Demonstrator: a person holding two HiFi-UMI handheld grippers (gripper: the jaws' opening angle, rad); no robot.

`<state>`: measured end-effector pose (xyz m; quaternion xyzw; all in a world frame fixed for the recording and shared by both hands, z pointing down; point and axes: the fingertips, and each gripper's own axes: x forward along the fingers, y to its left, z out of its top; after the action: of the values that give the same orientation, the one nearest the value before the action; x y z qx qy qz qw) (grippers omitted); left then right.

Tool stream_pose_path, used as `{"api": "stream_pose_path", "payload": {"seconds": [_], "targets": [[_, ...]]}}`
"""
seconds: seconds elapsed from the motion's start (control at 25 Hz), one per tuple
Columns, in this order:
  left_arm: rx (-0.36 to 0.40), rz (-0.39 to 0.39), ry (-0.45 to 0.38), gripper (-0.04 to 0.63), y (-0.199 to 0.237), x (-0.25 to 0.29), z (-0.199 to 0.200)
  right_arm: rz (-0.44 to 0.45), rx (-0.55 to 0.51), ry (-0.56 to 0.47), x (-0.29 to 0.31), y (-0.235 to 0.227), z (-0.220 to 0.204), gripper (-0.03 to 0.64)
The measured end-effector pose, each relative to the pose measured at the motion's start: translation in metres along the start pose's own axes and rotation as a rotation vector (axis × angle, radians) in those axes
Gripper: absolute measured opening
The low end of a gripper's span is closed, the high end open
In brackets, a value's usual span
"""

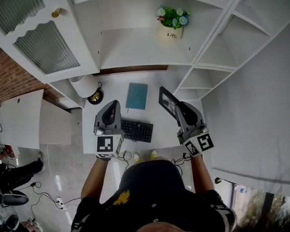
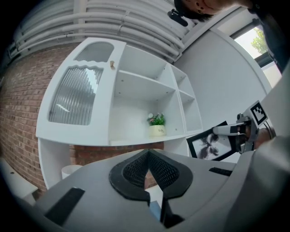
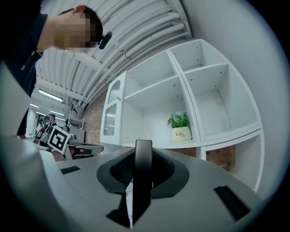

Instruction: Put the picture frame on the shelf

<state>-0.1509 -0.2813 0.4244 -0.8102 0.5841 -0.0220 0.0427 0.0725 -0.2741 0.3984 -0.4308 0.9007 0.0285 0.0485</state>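
One black rectangular picture frame point(image 1: 165, 99) is pinched upright by the right tongs point(image 1: 180, 109), likely for carrying to the white shelf point(image 1: 137, 53); the left tongs point(image 2: 148, 157), pressed together, are empty.

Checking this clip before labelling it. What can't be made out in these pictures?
Picture frame: right gripper view shows only its edge, clamped in the right gripper.
Its photo: left gripper view, blurred, partly behind that gripper.
Flowerpot, small print: too small everywhere.
Desk, near corner: head view, under the left gripper.

Bright even daylight, fisheye curving, dark corners, left tongs point(image 2: 148, 171) soft-focused.
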Motion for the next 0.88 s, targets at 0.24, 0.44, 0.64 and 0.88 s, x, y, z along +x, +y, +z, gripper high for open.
{"api": "stream_pose_path", "payload": {"seconds": [0.24,0.44,0.64,0.88], "targets": [[0.005,0.022,-0.017,0.018,0.013,0.035,0.014,0.052,0.036,-0.069,0.028,-0.022,0.013,0.067],[-0.005,0.025,-0.037,0.018,0.019,0.058,0.029,0.121,0.016,-0.117,0.050,-0.025,0.036,0.067],[0.010,0.025,-0.054,0.018,0.019,0.077,0.047,0.171,-0.013,-0.178,0.075,-0.026,0.065,0.067],[0.015,0.046,-0.059,0.018,0.030,0.093,0.057,0.224,-0.006,-0.239,0.107,-0.028,0.095,0.067]]}}
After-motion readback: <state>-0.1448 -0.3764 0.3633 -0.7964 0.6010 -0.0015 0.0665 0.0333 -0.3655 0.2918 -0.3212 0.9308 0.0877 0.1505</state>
